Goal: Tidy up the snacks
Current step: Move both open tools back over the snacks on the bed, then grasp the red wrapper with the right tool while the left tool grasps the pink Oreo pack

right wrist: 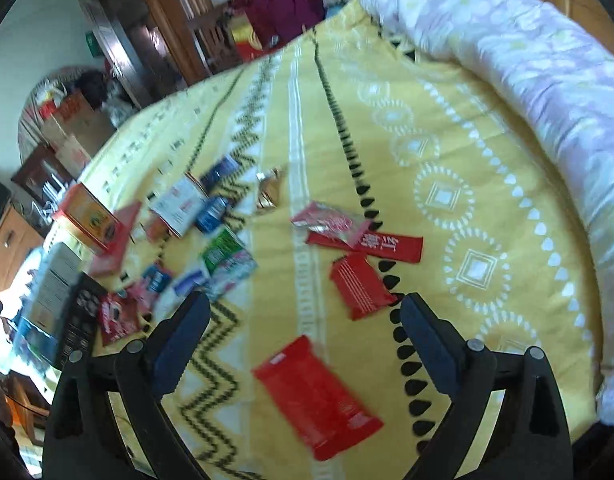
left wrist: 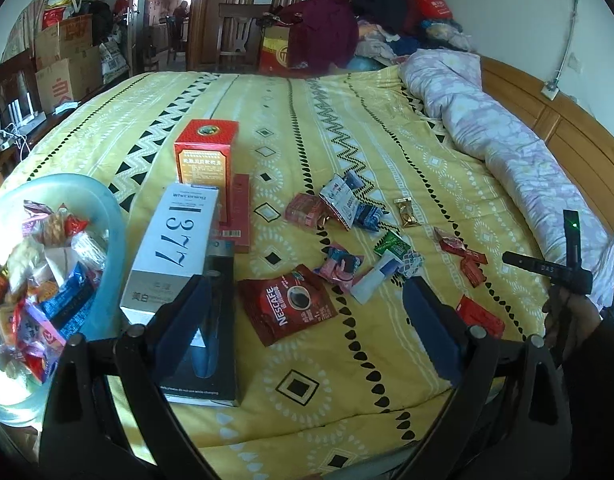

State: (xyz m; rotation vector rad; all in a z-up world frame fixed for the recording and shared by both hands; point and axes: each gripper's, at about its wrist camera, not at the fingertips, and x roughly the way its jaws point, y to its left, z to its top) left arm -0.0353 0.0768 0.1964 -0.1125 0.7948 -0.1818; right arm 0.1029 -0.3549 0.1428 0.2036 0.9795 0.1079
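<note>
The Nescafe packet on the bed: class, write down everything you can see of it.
The Nescafe packet is a dark red, glossy sachet with white lettering and a printed cup of black coffee. It looks sealed and slightly crinkled. It lies flat and skewed on the yellow patterned bedspread, beside a black box, apparently touching no other snack.

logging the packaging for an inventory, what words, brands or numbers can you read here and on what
"377": tall white box, lying by the bowl.
"Whitening": same box, far end; reading unsure.
"美白": same box, near end.
"NESCAFE": dark red coffee sachet.
"DAS": black device at the right edge; faint, unsure.
Red and yellow box: Chinese print too small to read.
Flat red packet with white characters: too blurred.
Other wrappers: unreadable.
</note>
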